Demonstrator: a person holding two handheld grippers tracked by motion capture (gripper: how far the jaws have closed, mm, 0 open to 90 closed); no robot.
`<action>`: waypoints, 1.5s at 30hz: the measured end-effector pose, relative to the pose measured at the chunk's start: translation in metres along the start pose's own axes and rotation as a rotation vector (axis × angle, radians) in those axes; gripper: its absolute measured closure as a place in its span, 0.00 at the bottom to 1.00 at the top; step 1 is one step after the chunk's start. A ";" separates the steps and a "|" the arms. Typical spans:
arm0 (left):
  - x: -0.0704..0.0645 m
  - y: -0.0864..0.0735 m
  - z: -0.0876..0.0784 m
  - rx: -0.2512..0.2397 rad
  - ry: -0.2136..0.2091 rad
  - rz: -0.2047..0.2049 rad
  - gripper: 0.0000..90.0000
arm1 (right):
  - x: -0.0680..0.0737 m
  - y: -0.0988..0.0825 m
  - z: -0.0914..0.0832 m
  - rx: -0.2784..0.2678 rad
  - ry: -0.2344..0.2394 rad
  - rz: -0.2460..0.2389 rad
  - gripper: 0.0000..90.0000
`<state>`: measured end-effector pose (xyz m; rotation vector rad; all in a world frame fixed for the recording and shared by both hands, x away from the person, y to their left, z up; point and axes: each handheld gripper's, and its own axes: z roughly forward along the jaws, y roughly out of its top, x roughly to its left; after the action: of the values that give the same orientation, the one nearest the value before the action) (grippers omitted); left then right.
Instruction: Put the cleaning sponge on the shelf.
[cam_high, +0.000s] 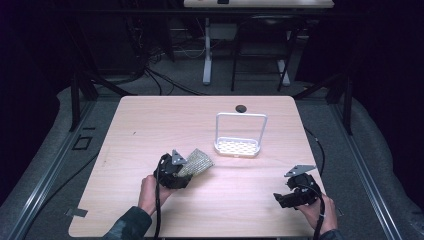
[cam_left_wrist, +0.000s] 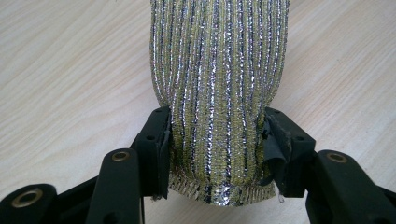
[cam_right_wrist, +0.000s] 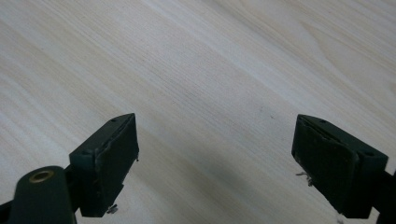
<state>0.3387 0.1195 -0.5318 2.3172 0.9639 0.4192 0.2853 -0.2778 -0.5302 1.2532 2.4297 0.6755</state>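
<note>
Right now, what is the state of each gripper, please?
Left gripper: closed on the glittery striped sponge.
Right gripper: open, holding nothing, above the bare table.

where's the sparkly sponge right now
In the high view the sparkly sponge sits left of centre, clamped in the left gripper, near the white rack.

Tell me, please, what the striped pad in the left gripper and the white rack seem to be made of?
The striped pad looks like knitted metallic yarn, gold and silver: ribbed rows glitter, and it bulges softly where the left gripper squeezes it. The white rack seems coated metal or plastic; its perforated base and thin frame look rigid.
</note>
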 end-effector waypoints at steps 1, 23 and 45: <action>0.000 0.000 0.000 0.000 0.000 0.000 0.54 | 0.000 0.000 0.000 0.000 0.000 0.000 0.15; -0.018 0.016 0.001 -0.026 -0.033 0.075 0.54 | -0.006 0.000 0.007 0.006 0.026 0.026 0.15; -0.038 0.037 0.006 -0.068 -0.059 0.131 0.54 | -0.004 0.001 0.004 -0.009 0.024 0.016 0.16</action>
<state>0.3355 0.0691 -0.5153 2.3255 0.7611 0.4276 0.2903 -0.2789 -0.5328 1.2695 2.4355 0.7087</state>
